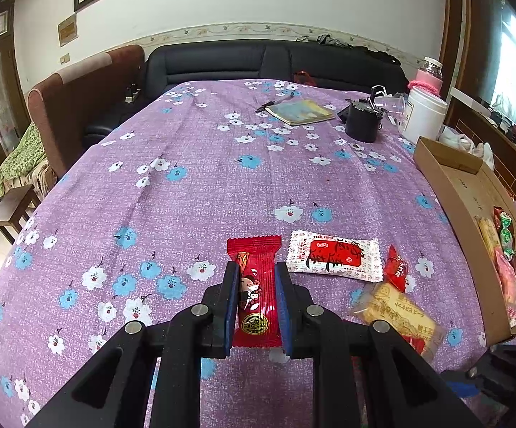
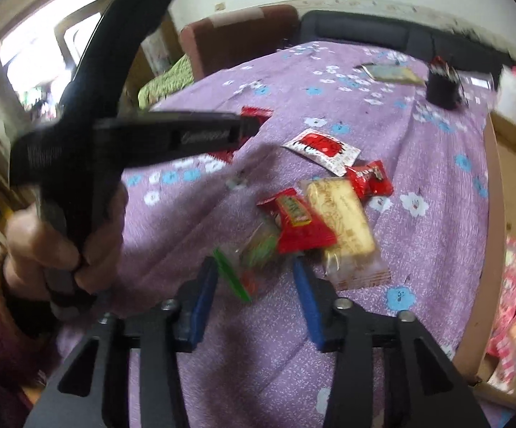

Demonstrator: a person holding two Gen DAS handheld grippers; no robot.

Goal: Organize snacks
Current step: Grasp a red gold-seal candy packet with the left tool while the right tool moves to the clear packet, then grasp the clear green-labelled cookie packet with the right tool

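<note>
Sitting between the blue pads of the left gripper (image 1: 257,285) is a long red snack packet (image 1: 256,292), lying flat on the purple flowered cloth (image 1: 193,185) covering the bench. Jaws are closed down onto the packet's long sides, pads pressing it; a person's hand (image 2: 61,246) is squeezing that gripper's handle in the right wrist view.

Just right of it a white-and-red sachet (image 1: 333,255) is lying flat, with a small red candy wrapper (image 1: 396,267) touching its right end and a clear-wrapped biscuit pack (image 1: 399,315) just below that.

Right gripper (image 2: 256,281) is hovering over this loose pile with jaws part open, pads touching nothing. A clear wrapper with green print (image 2: 254,264) is lying between the tips, and a red packet with a yellow label (image 2: 295,223) is resting just beyond, overlapping the biscuit pack. The right wrist view is motion-blurred, so contact with the cloth is unclear.

At the right edge of the bench a shallow cardboard tray (image 1: 447,192) is holding several sorted snacks at its near end. At the far end are a notebook (image 1: 302,111), a black cup (image 1: 363,123) and a white jar (image 1: 424,116).
</note>
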